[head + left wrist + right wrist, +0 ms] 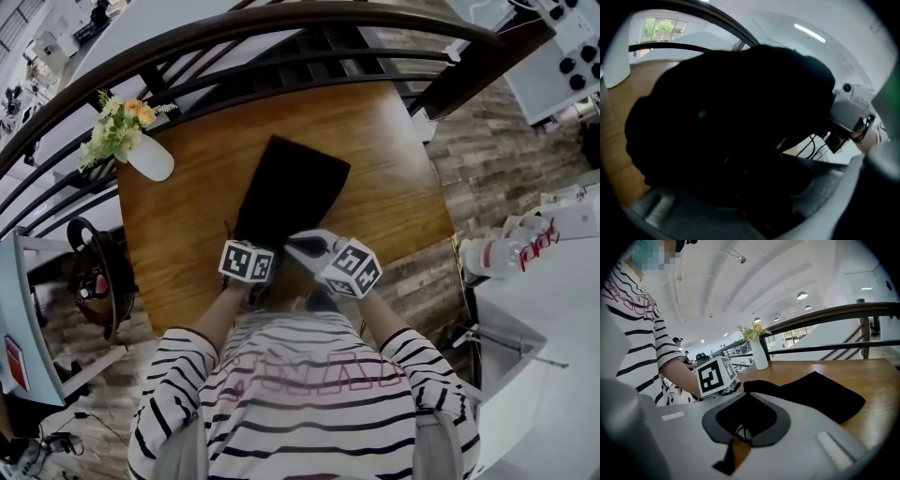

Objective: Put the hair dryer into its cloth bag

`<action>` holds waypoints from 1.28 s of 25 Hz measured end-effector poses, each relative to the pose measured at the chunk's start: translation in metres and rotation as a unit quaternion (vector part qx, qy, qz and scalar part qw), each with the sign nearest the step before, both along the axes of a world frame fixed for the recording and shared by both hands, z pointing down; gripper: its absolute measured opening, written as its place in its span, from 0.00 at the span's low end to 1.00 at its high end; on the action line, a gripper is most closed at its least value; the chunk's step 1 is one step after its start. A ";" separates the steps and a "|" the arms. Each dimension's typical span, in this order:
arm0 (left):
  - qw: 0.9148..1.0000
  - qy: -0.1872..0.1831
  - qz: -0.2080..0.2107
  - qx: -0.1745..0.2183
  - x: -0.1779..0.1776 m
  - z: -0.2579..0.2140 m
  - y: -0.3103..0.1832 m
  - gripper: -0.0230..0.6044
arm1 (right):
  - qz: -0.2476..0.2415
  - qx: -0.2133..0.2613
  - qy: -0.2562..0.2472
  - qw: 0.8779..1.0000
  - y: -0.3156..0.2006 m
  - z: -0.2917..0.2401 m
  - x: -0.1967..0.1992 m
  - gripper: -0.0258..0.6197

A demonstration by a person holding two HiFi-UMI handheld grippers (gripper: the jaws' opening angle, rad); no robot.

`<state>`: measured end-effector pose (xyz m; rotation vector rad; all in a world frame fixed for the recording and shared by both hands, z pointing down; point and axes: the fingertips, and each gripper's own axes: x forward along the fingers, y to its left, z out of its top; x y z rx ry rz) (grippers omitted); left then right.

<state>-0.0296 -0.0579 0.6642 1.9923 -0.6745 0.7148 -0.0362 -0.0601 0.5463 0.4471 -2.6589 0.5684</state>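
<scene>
The black cloth bag (291, 192) lies flat on the wooden table (394, 169), its near end at my two grippers. In the left gripper view black cloth (731, 108) fills nearly everything, and the left gripper (754, 187) is closed on a dark fold of it. The left gripper (265, 251) sits at the bag's near edge. My right gripper (292, 246) points left toward it. Its jaws are shut, and a thin black cord (741, 430) is pinched at the right gripper (740, 433). The bag (815, 397) lies beyond. No hair dryer shows in any view.
A white vase with flowers (141, 145) stands at the table's far left corner. A dark railing (281, 37) runs behind the table. A black chair (94, 272) stands to the left and a white counter with bottles (525, 244) to the right.
</scene>
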 end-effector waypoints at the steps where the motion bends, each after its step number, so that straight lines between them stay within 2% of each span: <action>1: 1.000 0.000 0.002 0.001 0.002 0.000 -0.002 0.37 | -0.002 -0.001 -0.001 1.000 0.001 0.000 0.000 0.06; 16: 1.000 0.023 -0.010 0.017 0.028 -0.012 -0.036 0.37 | -0.044 0.016 0.016 0.999 0.019 -0.001 0.013 0.06; 23: 0.998 0.039 -0.033 0.025 0.033 -0.018 -0.052 0.37 | -0.046 0.016 0.015 0.999 0.021 -0.004 0.015 0.06; 32: 0.999 0.023 -0.020 0.016 0.040 -0.004 -0.064 0.37 | -0.032 -0.007 0.017 0.999 0.019 0.019 0.018 0.06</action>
